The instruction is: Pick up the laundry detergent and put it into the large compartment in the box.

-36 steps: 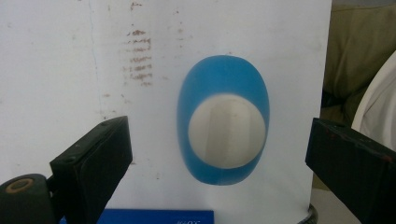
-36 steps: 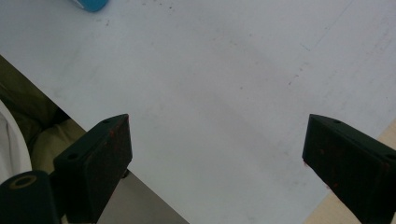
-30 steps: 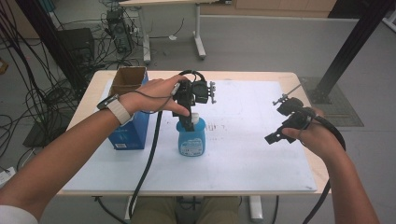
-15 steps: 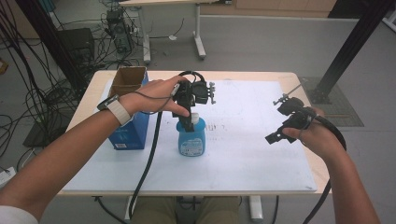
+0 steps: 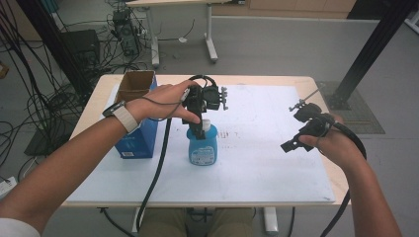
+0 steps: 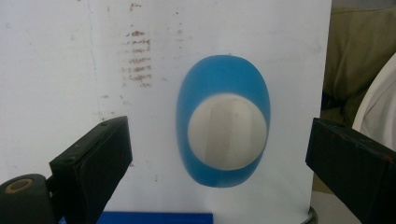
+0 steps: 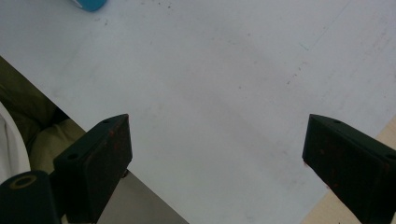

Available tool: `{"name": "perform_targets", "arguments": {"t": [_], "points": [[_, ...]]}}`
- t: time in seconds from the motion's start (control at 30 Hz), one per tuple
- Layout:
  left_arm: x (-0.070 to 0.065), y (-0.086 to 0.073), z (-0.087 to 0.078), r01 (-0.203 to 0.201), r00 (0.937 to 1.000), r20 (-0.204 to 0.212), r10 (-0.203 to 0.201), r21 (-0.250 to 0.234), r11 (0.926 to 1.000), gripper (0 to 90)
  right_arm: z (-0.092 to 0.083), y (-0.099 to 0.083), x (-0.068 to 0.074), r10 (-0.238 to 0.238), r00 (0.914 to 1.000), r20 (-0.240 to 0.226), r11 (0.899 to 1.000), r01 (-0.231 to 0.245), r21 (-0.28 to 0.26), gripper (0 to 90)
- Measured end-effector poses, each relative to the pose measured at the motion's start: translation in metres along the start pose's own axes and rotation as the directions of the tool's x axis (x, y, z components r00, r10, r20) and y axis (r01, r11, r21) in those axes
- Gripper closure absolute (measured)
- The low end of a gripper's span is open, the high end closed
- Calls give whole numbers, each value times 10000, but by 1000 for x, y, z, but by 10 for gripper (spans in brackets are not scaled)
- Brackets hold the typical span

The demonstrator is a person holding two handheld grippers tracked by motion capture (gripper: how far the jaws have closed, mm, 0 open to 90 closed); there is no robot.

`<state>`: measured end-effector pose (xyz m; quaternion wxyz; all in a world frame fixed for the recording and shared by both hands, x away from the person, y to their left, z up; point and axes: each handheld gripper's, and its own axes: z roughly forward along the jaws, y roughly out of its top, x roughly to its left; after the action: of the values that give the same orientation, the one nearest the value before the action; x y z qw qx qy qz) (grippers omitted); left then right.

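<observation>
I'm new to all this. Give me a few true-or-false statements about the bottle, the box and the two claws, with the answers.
1. The left claw is open above the bottle. True.
2. The bottle's cap is red. False: it is white, on a blue bottle.
3. The box stands to the left of the bottle in the high view. True.
4. The right claw grips the bottle. False: it is open over the bare white board, holding nothing.
5. The bottle lies on its side. False: it stands upright.

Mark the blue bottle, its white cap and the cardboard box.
blue bottle point(image 5: 202, 148), high view, front label.
white cap point(image 6: 227, 130), left gripper view, cap top.
cardboard box point(image 5: 134, 87), high view, open brown rim.
</observation>
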<state>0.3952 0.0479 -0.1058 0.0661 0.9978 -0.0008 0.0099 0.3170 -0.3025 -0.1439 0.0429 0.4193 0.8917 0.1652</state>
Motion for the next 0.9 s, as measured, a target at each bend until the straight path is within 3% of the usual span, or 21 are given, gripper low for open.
{"name": "perform_targets", "arguments": {"t": [0.9], "points": [[0, -2, 0, 18, 10000, -12, -18, -84, 10000, 76, 0, -2, 0, 10, 10000, 31, 10000, -10, -13, 81]]}}
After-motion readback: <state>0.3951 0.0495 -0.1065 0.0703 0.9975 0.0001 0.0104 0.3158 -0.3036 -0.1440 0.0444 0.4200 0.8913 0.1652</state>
